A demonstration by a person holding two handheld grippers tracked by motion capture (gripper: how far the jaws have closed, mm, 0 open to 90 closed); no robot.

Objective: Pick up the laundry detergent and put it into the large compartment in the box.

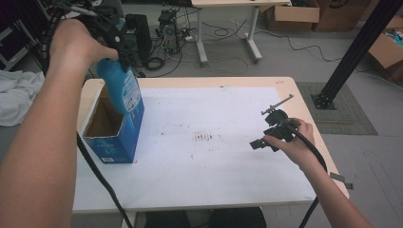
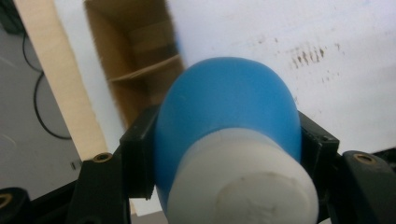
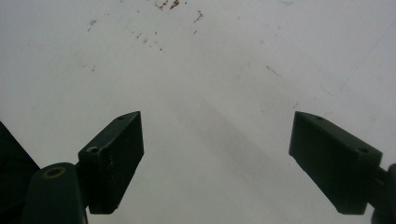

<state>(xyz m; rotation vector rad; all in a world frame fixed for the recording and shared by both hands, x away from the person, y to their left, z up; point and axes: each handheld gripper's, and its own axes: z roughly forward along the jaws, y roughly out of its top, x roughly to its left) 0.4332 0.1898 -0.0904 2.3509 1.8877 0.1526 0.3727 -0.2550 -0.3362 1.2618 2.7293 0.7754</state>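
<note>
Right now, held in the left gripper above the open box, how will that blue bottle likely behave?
The blue bottle looks smooth and rounded, so it may slip or twist in the left gripper. Its rigid-looking plastic probably won't sag. Laid down, it would probably roll.

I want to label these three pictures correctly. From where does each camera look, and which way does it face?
High view: above the person's side, facing forward and down on the table; both forearms show.
Left gripper view: on the left gripper, facing down past the blue bottle into the open box.
Right gripper view: on the right gripper, facing the white sheet.
High and left gripper views share bottle and box.
</note>
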